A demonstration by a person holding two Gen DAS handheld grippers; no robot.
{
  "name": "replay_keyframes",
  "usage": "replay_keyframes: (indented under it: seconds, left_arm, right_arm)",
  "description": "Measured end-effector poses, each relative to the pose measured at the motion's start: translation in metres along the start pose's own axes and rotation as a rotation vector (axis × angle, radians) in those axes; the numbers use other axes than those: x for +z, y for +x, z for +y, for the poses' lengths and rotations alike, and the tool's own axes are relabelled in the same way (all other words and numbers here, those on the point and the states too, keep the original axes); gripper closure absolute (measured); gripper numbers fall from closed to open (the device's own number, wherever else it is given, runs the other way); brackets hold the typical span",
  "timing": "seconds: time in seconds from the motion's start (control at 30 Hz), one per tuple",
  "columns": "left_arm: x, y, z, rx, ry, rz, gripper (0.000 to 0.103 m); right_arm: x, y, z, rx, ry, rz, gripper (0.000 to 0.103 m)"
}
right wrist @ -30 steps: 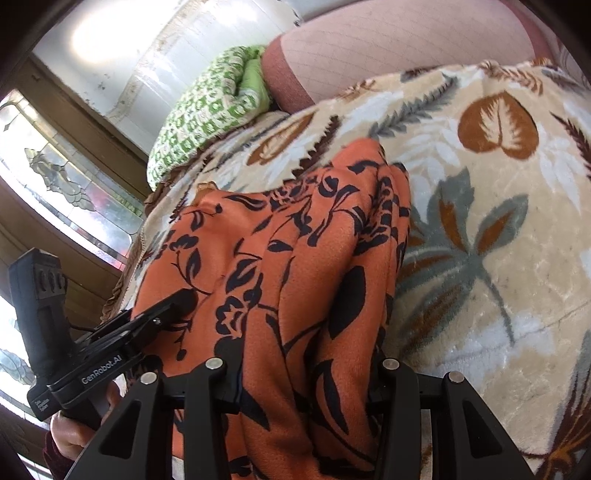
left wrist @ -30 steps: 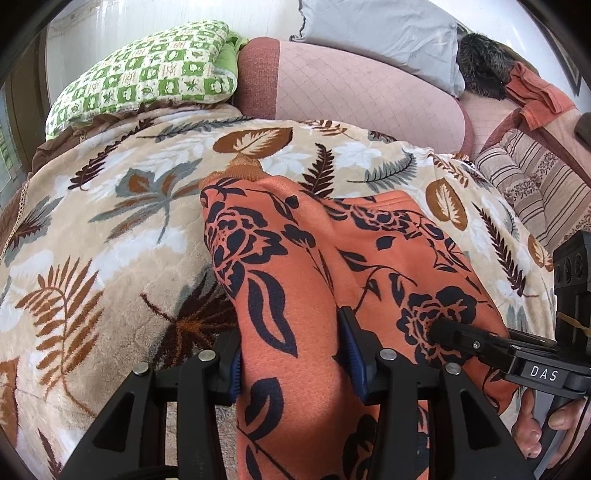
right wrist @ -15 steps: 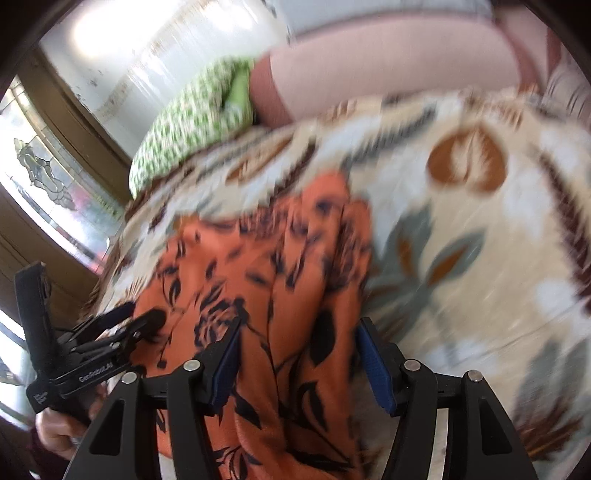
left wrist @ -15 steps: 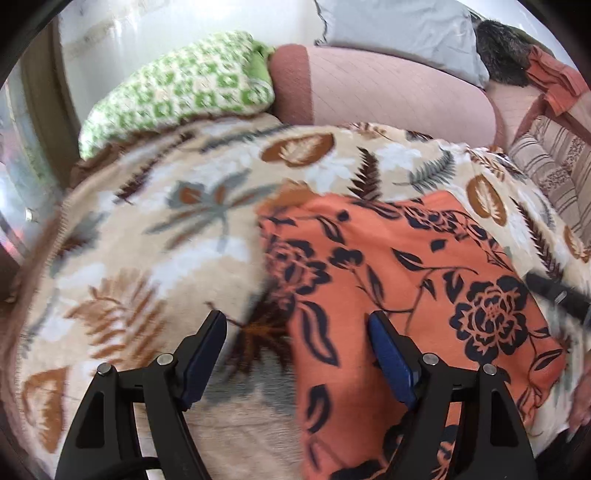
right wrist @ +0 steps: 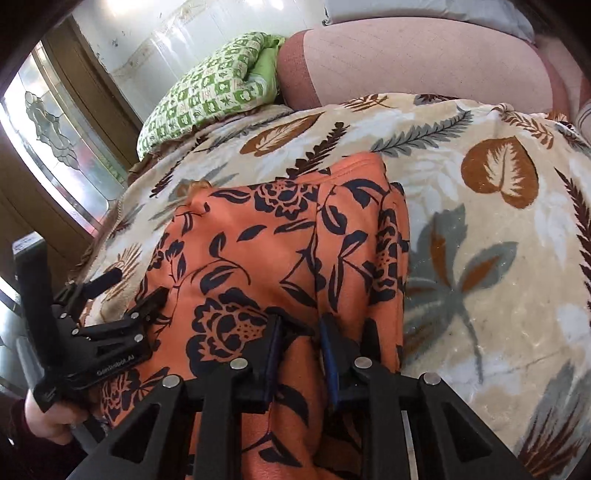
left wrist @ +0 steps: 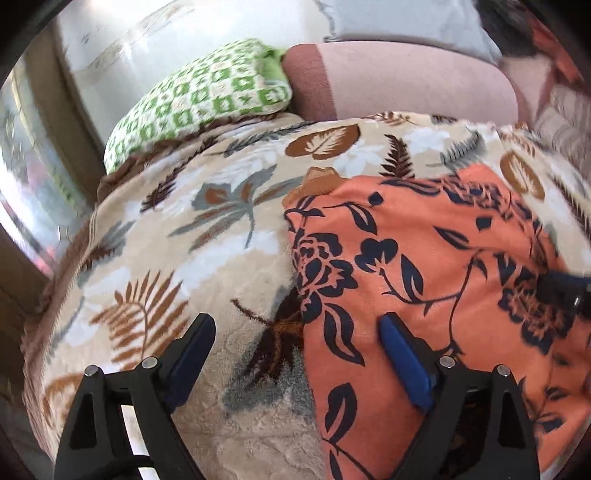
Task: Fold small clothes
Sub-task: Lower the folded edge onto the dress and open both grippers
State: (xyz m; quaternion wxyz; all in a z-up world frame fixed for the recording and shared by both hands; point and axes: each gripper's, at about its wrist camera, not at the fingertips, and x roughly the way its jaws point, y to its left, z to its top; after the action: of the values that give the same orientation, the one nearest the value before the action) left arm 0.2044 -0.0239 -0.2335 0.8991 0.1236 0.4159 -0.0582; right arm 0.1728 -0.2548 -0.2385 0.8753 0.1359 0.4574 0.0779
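Orange knit garment with dark navy flower-and-leaf print (right wrist: 280,258) lies flat on a beige plush blanket printed with brown and grey leaves (left wrist: 155,258), folded lengthwise with a doubled layer along its right side in the right wrist view. Right gripper (right wrist: 299,336) jaws closing, narrow, a raised ridge of the orange fabric pinched between the blue pads at the garment's near edge. Left gripper (left wrist: 295,347) jaws opening, wide; one finger sits over the bare blanket, the other over the garment's left edge, pads not pressing the cloth. In the right wrist view the left gripper shows at lower left, held by a hand (right wrist: 48,424), fingers spread over the garment's edge. Behind the blanket: green-and-white checked pillow (left wrist: 199,99), pink quilted bolster cushion (left wrist: 399,81), grey pillow (left wrist: 406,18) above it. Patterned glass window in wooden frame (right wrist: 55,140) at left.
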Motion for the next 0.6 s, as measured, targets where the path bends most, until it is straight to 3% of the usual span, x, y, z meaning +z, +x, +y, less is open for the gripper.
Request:
replay_keyframes:
  seconds: [0.13, 0.33, 0.6]
  left_arm:
    - [-0.006, -0.04, 0.007, 0.01, -0.066, -0.052, 0.012]
    - [-0.02, -0.115, 0.016, 0.029, -0.102, -0.15, 0.012]
    - [-0.018, -0.176, 0.031, 0.039, -0.14, -0.212, 0.011]
  right_arm:
    - [-0.009, -0.023, 0.006, -0.015, 0.024, -0.075, 0.076]
    - [-0.033, -0.087, 0.039, -0.036, -0.053, -0.304, 0.076]
    - [-0.058, -0.155, 0.079, -0.09, -0.094, -0.404, 0.076]
